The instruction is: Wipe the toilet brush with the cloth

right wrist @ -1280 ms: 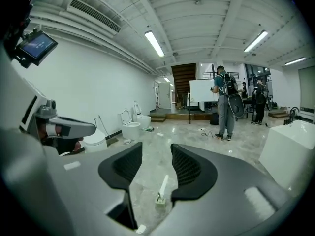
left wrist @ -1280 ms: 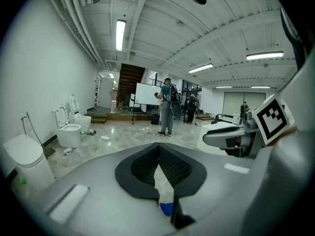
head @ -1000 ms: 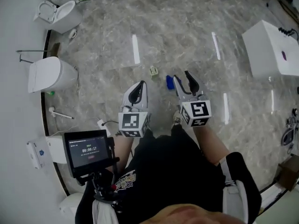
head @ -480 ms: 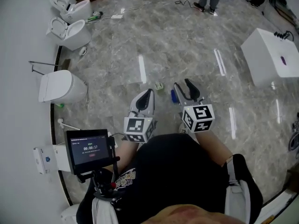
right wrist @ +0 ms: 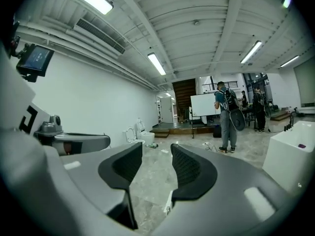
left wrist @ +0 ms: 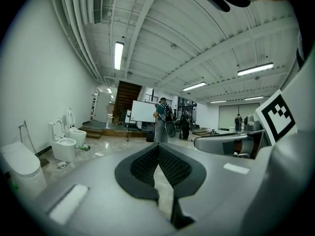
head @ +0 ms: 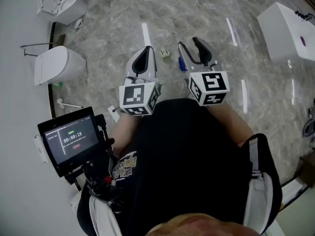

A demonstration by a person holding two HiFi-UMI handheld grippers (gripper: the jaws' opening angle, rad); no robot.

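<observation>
In the head view the person stands on a grey marbled floor (head: 197,14) and holds both tools out in front of the body, side by side in the upper middle of the frame. The left gripper (head: 146,53) has its jaws pressed together with nothing between them; its own view shows the two ribbed pads meeting at a point (left wrist: 158,151). The right gripper (head: 189,43) has its jaws apart and empty, and its own view shows open floor in the gap (right wrist: 156,149). The toilet brush (head: 166,53) lies on the floor between the two grippers, touched by neither; in the right gripper view its white handle (right wrist: 169,203) shows low in the frame, under the right-hand jaw. A small blue cloth (head: 180,63) lies just right of the brush, partly hidden by the right gripper. At the left edge stands a toilet with its lid down (head: 53,65), and another with the lid up (head: 64,6) in the upper left corner. A white box-shaped unit (head: 288,31) sits at the upper right, and a small screen (head: 69,141) at the lower left
</observation>
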